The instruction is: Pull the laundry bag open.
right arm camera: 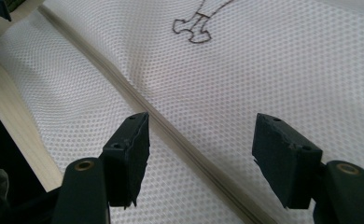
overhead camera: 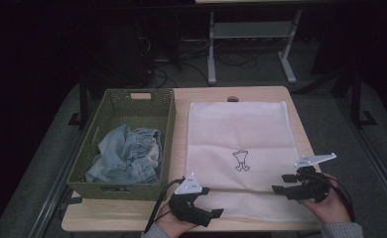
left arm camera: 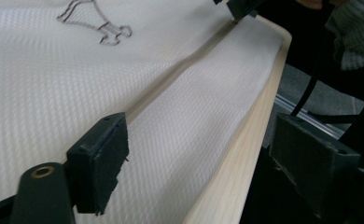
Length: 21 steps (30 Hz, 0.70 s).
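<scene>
Two black two-jaw grippers at the table's near edge, both wide open, nothing held. Left gripper (overhead camera: 205, 202) at near-left corner of white mesh laundry bag (overhead camera: 236, 134); one jaw over the mesh by the zip seam, the other past the table edge. Right gripper (overhead camera: 283, 183) near the bag's near-right corner, jaws straddling the zip seam. Bag flat on right half of light wooden table (overhead camera: 107, 218). Green woven basket (overhead camera: 113, 188) along left edge, holding crumpled blue denim garment (overhead camera: 127, 153).

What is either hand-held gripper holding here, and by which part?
Nothing. Both the left gripper and the right gripper are open over the mesh bag, near its zipper.
</scene>
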{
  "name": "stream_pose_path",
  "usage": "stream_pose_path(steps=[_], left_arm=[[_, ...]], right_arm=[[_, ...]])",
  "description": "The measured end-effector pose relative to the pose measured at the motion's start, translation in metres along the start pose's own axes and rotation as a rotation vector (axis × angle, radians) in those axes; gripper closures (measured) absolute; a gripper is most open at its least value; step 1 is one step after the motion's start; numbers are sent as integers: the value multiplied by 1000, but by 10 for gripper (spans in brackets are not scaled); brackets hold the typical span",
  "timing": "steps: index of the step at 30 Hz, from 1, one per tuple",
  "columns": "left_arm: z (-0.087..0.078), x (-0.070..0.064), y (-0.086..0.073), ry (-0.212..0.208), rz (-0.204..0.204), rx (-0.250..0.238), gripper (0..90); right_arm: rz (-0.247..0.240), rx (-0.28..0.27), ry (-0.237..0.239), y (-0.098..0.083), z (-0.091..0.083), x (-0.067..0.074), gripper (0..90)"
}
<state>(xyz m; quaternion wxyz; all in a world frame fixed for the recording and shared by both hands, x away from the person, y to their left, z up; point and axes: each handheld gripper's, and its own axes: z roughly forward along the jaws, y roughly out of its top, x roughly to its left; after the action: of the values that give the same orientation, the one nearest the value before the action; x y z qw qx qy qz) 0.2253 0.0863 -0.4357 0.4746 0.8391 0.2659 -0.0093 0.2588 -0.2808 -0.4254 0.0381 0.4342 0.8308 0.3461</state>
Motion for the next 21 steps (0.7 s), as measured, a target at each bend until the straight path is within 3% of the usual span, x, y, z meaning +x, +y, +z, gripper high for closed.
stream_pose_path(steps=[10,21], left_arm=[[30,2,40,-14,-32,34,194],[58,1,64,-39,-79,88,206]], right_arm=[[73,20,-32,-7,-15,-17,356],[155,53,-43,-20,-30,-34,362]])
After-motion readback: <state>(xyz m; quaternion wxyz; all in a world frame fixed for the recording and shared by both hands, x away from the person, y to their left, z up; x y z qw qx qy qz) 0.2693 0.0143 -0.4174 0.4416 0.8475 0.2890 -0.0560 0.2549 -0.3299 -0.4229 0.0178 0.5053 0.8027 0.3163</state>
